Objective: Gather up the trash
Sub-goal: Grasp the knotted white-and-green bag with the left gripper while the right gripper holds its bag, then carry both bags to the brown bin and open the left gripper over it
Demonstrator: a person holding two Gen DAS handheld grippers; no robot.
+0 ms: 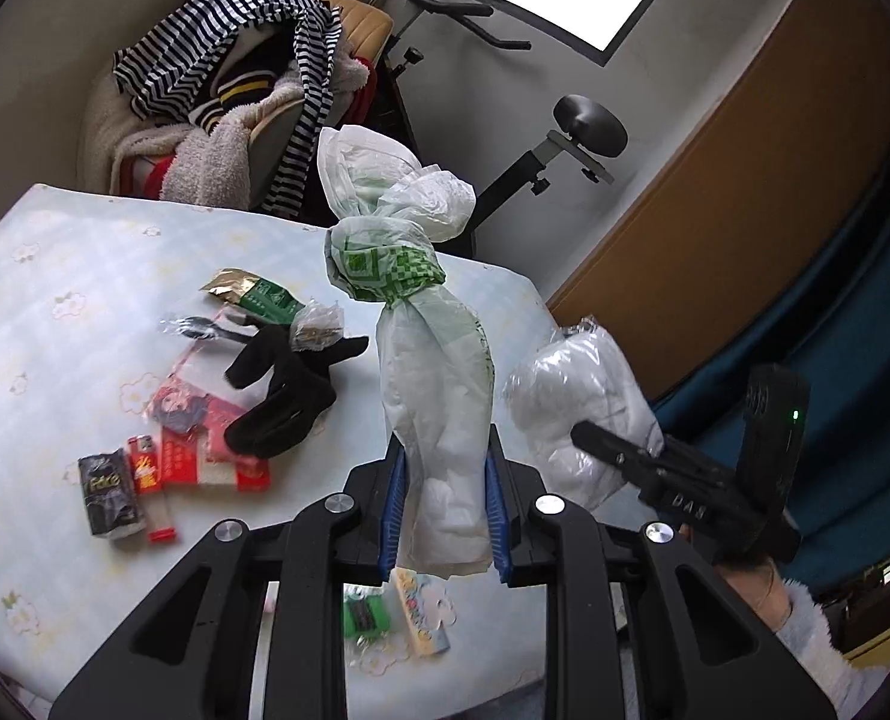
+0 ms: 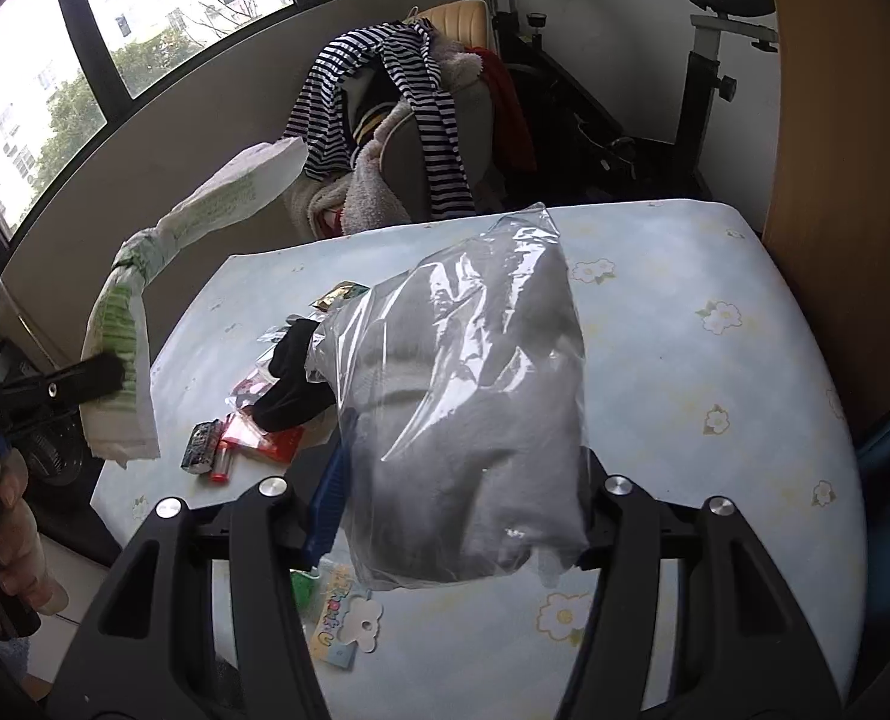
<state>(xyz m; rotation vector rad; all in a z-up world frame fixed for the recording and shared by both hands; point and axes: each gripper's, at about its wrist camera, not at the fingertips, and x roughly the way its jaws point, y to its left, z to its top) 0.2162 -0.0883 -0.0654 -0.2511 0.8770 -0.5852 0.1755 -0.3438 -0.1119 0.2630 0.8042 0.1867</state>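
Note:
My left gripper [image 1: 443,474] is shut on a knotted white and green plastic bag [image 1: 426,324], held up above the table; the same bag [image 2: 123,360] shows at the left of the right wrist view. My right gripper [image 2: 463,492] is shut on a clear plastic bag with white cloth inside [image 2: 469,414], which also appears to the right in the left wrist view [image 1: 583,408]. On the flowered table [image 2: 685,360] lie wrappers: a green and gold packet [image 1: 252,294], a black packet [image 1: 107,495], red packets [image 1: 204,450], a lighter [image 1: 147,474] and a black glove [image 1: 288,390].
A chair piled with striped and fleece clothes [image 1: 234,102] stands behind the table, an exercise bike [image 2: 655,90] beside it. A wooden panel [image 1: 745,180] rises at the right. Small green and yellow packets [image 1: 396,612] lie at the table's near edge. A person's hand [image 2: 12,534] holds the left gripper.

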